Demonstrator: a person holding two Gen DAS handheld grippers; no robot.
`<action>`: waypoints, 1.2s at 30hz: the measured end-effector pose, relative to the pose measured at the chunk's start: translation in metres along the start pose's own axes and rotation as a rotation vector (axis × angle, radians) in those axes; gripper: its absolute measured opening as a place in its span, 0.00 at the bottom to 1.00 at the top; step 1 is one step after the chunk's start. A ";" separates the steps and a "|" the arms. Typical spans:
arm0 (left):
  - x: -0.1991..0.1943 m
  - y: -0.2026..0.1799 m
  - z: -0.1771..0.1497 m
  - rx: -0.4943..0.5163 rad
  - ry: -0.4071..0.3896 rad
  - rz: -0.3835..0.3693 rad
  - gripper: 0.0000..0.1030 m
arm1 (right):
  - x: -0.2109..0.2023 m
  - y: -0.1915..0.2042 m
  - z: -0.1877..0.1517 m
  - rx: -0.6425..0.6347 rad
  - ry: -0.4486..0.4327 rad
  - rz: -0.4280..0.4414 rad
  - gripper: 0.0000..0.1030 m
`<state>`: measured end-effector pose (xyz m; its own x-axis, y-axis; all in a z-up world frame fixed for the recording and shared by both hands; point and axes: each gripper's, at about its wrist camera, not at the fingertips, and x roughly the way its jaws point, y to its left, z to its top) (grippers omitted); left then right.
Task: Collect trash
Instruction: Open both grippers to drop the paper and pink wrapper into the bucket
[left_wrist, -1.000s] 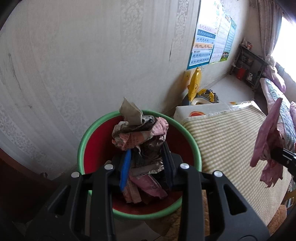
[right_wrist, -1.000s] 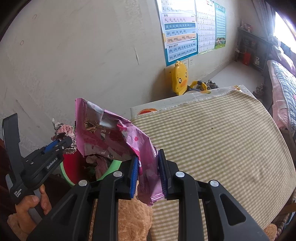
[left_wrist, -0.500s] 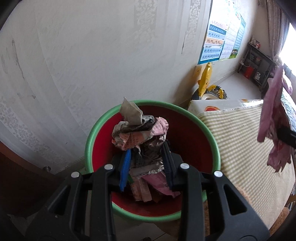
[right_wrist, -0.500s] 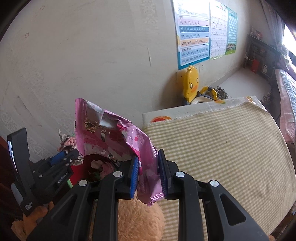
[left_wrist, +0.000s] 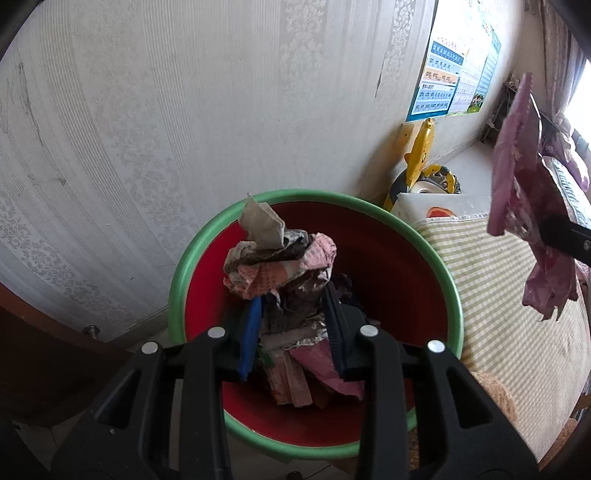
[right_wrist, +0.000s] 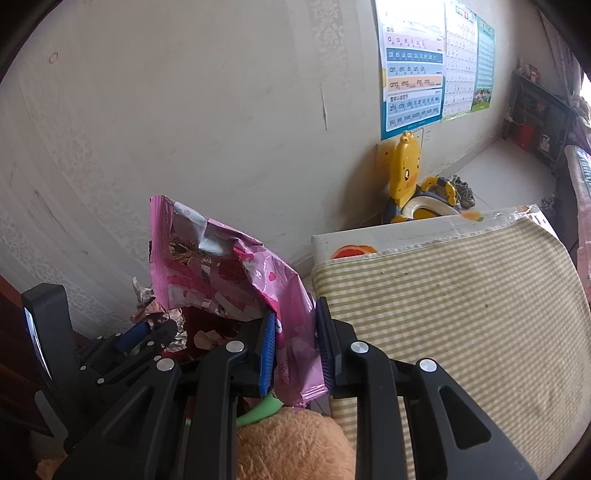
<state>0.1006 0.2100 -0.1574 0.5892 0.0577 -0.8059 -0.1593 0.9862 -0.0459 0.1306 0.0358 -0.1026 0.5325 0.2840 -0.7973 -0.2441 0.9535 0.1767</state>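
My left gripper (left_wrist: 291, 332) is shut on a crumpled wad of paper and wrappers (left_wrist: 280, 269) and holds it over the mouth of a red bin with a green rim (left_wrist: 436, 266). My right gripper (right_wrist: 295, 347) is shut on a pink snack bag (right_wrist: 221, 273), torn open at the top. In the left wrist view that bag (left_wrist: 524, 192) hangs at the right, above the bin's right side. In the right wrist view the left gripper (right_wrist: 147, 332) is at the lower left, with the wad (right_wrist: 151, 314) in it, over the bin (right_wrist: 258, 408).
A bed with a green checked cover (right_wrist: 443, 295) lies right of the bin. A tan plush toy (right_wrist: 288, 446) sits under my right gripper. A papered wall (left_wrist: 147, 110) stands behind the bin. A yellow duck potty (right_wrist: 410, 184) and posters (right_wrist: 413, 66) are further back.
Both grippers moved left, toward the wall. The bin is now centred under the left gripper's wad, and the pink bag came nearer the bin. Both grips are unchanged.
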 end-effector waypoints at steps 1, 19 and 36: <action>0.002 0.001 0.000 -0.002 0.004 0.002 0.30 | 0.002 0.001 0.000 -0.001 0.003 0.003 0.19; 0.015 -0.002 -0.002 -0.004 0.046 0.012 0.32 | 0.033 0.023 0.004 -0.029 0.053 0.038 0.20; 0.016 0.004 -0.005 -0.033 0.041 0.007 0.47 | 0.039 0.033 0.006 -0.032 0.057 0.049 0.28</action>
<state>0.1053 0.2136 -0.1734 0.5553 0.0578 -0.8297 -0.1900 0.9800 -0.0589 0.1482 0.0784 -0.1240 0.4729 0.3231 -0.8197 -0.2949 0.9347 0.1983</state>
